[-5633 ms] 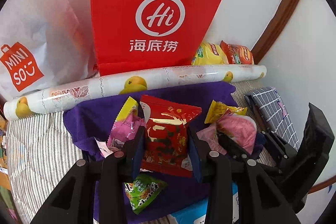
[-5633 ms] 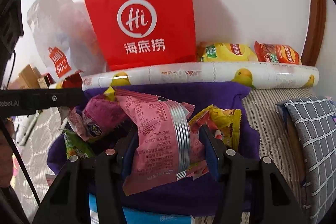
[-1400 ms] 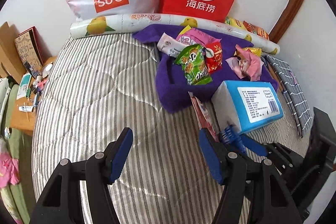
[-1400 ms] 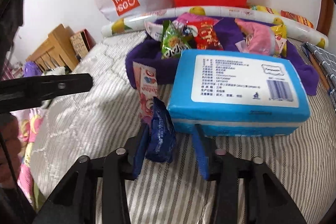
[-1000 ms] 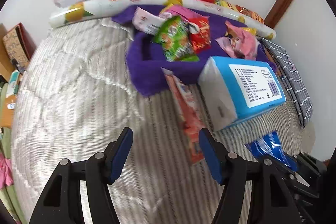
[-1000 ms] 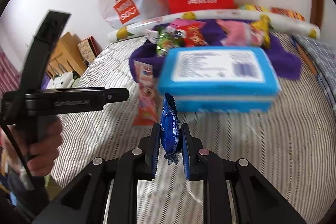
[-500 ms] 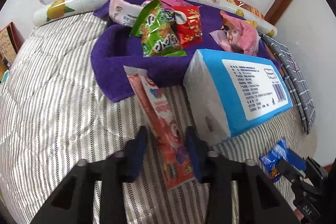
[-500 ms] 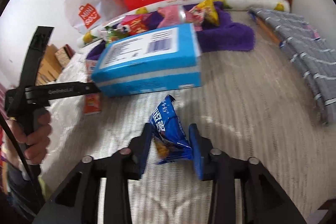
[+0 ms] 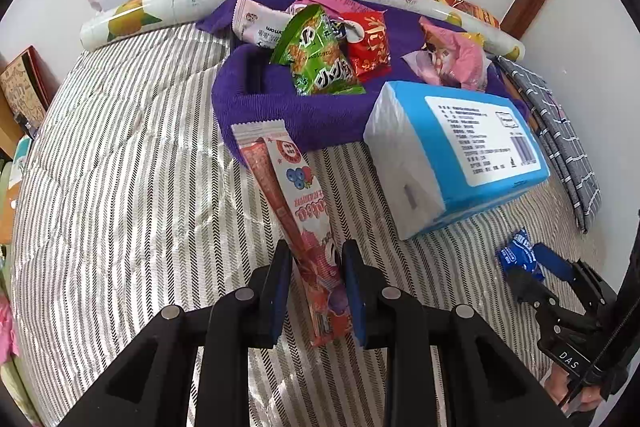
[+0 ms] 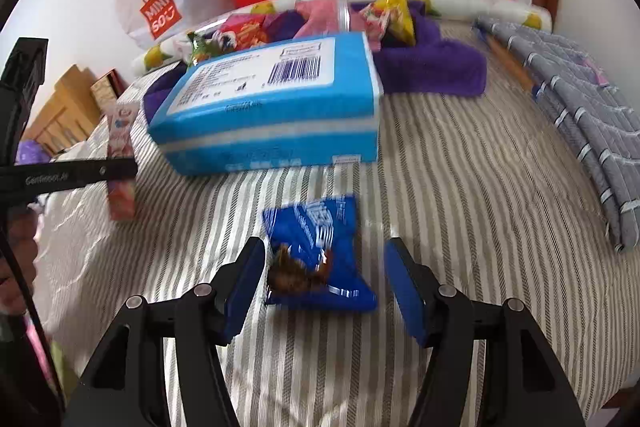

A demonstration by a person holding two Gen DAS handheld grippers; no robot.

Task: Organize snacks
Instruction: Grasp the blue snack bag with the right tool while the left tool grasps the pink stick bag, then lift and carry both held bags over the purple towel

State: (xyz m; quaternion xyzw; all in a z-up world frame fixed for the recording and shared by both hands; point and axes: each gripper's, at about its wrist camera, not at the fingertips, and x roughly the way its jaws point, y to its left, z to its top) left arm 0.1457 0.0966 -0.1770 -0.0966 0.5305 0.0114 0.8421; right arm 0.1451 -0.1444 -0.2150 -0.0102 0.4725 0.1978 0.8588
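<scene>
Here, in the left wrist view, the left tool point(image 9: 316, 283) is clenched on the long pink snack stick point(image 9: 294, 211), which lies on the striped bed point(image 9: 120, 187). Both blue pads press the lower end of the wrapper, and the rest of the stick runs ahead of the tool toward the purple towel point(image 9: 260, 95). Beyond that towel edge sit the green packet point(image 9: 320, 59) and the red packet point(image 9: 370, 43). The blue tissue pack point(image 9: 460, 155) lies ahead and to the right of the tool, near the stick but apart from it. Far to the right, the right tool point(image 9: 528, 267) shows beside the small blue snack bag point(image 9: 516, 253).

To do this step well, the grip should probably stay low on the wrapper, and the lift should be straight up so the long free end does not drag or fold against the towel.

In the right wrist view, the right tool point(image 10: 324, 287) has released: its jaws are opening, with the blue snack bag point(image 10: 320, 255) lying flat on the bed point(image 10: 460, 207) between them. The left pad is just beside the bag and the right pad stands apart from it. The tissue pack point(image 10: 272, 103) rests straight ahead of the tool. The frame is somewhat blurred. A clean finish likely calls for spreading fully before drawing back, so neither pad snags the bag.
</scene>
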